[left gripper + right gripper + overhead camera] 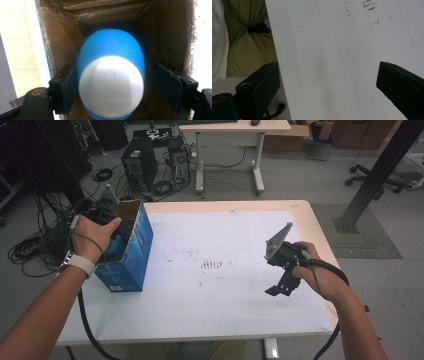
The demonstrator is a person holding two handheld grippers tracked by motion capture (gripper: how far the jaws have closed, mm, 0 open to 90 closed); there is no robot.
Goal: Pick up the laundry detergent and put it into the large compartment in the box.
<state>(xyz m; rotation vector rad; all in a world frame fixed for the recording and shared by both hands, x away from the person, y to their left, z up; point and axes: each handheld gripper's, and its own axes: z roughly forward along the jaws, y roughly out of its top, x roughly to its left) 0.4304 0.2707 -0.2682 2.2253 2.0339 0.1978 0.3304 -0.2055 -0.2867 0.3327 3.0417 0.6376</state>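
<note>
Inside the open blue cardboard box (129, 251) at the counter's (220, 310) left edge, my left fingers (63, 87) straddle the blue-and-white egg-shaped object (111, 75), spread. My right fingers (259, 85) hover over bare counter, released.

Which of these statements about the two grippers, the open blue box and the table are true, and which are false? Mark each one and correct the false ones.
1. The left gripper reaches into the blue cardboard box. True.
2. The object between the left fingers is red. False: the egg-shaped object is blue and white.
3. The right gripper holds a cup. False: its fingers are apart with nothing between them, above the white table top.
4. The box stands at the left side of the table. True.
5. The right fingers are closed together. False: they are wide apart.
</note>
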